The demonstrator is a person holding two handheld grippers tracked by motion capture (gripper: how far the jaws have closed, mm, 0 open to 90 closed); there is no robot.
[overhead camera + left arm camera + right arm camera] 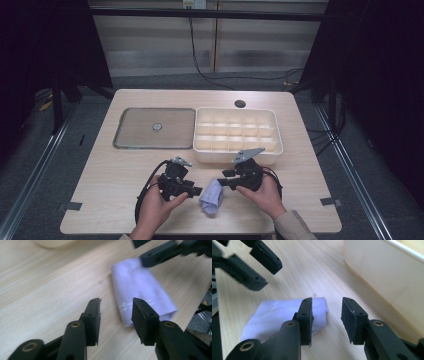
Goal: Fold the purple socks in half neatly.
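Cloth (212, 197): lay folded on the table (110, 175) near the front edge, between the two grippers
Left gripper (194, 191): jaws stood partly apart with nothing between the pads; cloth just beyond them
Right gripper (224, 182): jaws partly apart, empty; left pad seemed to hang over the cloth's end, though contact was unclear
Bin (238, 156): white, divided, behind the right gripper
Tray (125, 135): flat, grey, left of the bin

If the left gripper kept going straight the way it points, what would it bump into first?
Probably the folded pale lilac cloth lying on the light wooden table, just ahead of the open left gripper. The right gripper sits beyond it, though depth is hard to judge.
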